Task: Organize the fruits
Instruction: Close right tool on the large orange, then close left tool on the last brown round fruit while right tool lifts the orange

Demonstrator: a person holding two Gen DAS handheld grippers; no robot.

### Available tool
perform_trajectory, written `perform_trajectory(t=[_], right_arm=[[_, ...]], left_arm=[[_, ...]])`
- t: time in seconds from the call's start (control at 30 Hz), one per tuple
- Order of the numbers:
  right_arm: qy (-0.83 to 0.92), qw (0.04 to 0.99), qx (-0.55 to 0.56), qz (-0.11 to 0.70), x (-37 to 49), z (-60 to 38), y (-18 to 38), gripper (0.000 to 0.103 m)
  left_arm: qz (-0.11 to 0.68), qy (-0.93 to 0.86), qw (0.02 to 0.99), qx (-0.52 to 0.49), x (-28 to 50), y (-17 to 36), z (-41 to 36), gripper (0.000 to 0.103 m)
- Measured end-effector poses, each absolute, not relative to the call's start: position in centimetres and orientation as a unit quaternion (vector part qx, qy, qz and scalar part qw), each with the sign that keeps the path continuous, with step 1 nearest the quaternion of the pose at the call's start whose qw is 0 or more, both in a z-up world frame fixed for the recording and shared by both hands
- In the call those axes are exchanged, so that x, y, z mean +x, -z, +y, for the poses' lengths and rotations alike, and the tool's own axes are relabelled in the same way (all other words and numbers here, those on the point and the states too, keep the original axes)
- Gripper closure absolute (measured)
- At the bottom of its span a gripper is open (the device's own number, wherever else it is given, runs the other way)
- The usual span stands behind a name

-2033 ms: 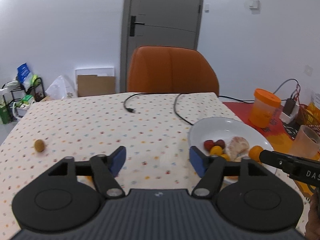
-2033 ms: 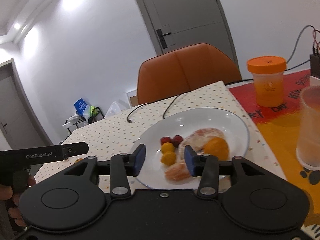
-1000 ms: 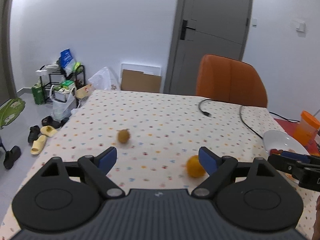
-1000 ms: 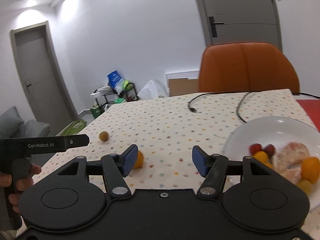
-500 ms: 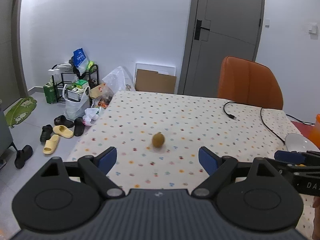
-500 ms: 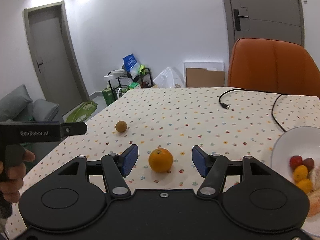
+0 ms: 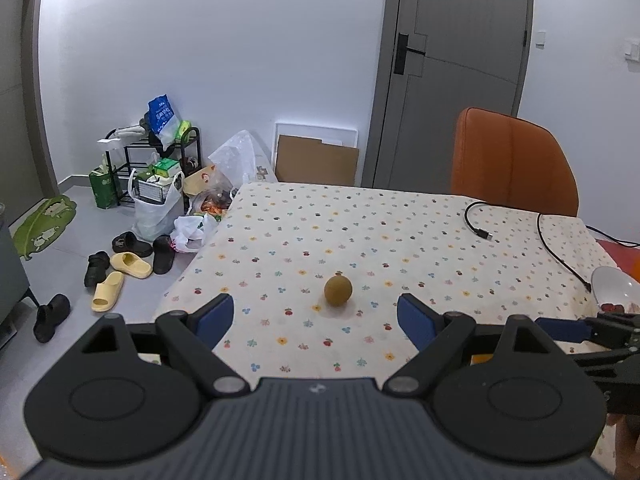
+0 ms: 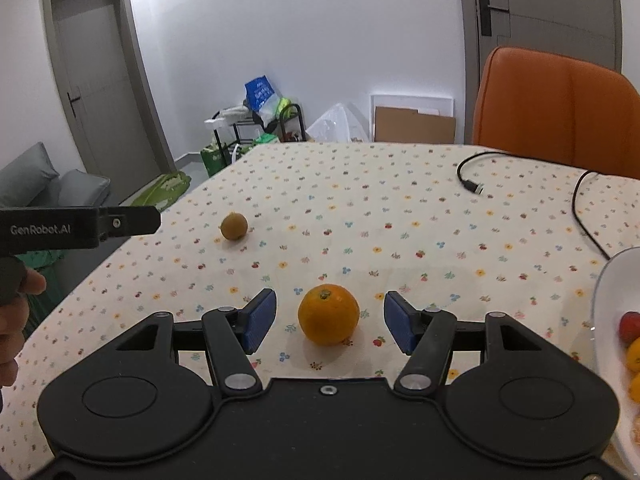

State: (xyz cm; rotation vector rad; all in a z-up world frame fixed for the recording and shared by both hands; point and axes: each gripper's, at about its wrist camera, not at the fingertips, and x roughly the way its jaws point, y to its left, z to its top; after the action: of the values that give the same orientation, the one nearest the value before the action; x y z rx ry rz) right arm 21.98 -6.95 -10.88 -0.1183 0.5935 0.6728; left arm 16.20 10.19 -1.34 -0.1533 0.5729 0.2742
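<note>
orange (image 8: 328,314) between right claw (image 8: 329,322) spread fingers, untouched, left claw (image 7: 315,317) released

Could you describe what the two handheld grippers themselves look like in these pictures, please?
Both are matte black. The left gripper has a ribbed dark grey body, angular black linkage arms with silver pivot screws and blue pads. The right gripper has a smooth black body and the same blue pads. The left one's side reads "GenRobot.AI" in the right wrist view.
</note>
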Motion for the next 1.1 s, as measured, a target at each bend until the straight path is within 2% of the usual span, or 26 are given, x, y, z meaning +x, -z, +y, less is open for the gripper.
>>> perform_trajectory(t=[0.1, 0.13, 0.17, 0.87, 1.1], right_arm=[[-0.323, 0.897, -0.063, 0.295, 22.6, -6.2, 11.7, 0.044], [-0.322, 0.896, -0.067, 0.300, 22.8, -5.9, 12.0, 0.052], [-0.322, 0.893, -0.069, 0.306, 23.1, -5.7, 12.3, 0.067], [-0.327, 0.895, -0.040, 0.300, 26.9, -5.4, 11.4, 0.067], [-0.327, 0.899, -0.022, 0.290, 27.2, -5.9, 11.4, 0.067]], left_arm=[[0.285, -0.131, 0.946, -0.077, 16.8, 1.8, 10.6, 0.015], [0.287, -0.129, 0.946, -0.077, 17.0, 2.0, 10.8, 0.015], [0.288, -0.127, 0.946, -0.077, 17.2, 2.1, 10.9, 0.015], [0.304, -0.115, 0.944, -0.060, 22.2, 4.4, 11.1, 0.018], [0.309, -0.120, 0.942, -0.053, 23.8, 5.6, 10.8, 0.033]])
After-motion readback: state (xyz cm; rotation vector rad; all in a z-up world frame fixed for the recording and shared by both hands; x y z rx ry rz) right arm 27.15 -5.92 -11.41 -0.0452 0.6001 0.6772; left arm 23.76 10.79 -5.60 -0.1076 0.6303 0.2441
